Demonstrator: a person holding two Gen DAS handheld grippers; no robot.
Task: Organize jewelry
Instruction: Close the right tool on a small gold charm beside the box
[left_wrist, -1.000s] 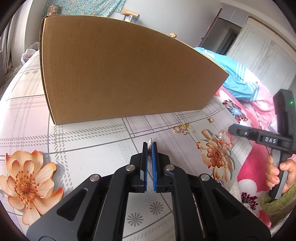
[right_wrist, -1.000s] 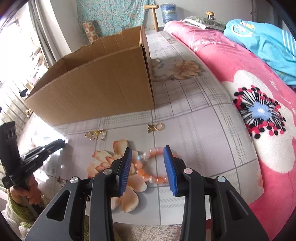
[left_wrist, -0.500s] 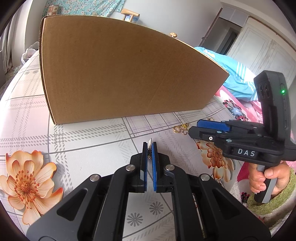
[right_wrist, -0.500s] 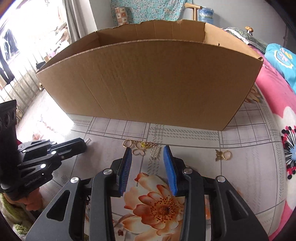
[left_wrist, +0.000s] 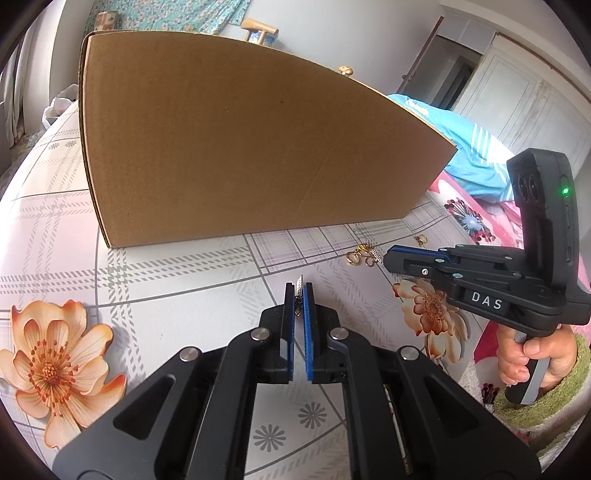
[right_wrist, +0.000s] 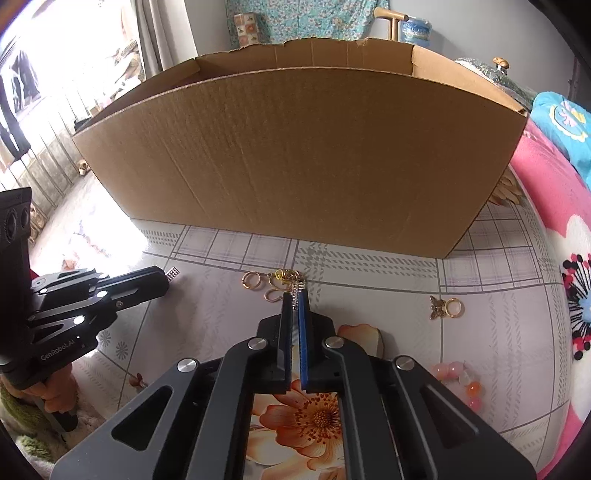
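Both jaws clamped: left gripper (left_wrist: 300, 295) on a sparkly strip (left_wrist: 299, 283), right gripper (right_wrist: 294, 301) on the silver strip (right_wrist: 295, 293) tangled with gold rings (right_wrist: 252, 279). I'd lift slowly into the cardboard box (right_wrist: 295, 155).

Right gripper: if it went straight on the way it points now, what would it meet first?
The right gripper, shut on a small silver chain piece, points down at the gold rings just ahead on the tablecloth. It would likely meet those first; the cardboard box stands beyond.
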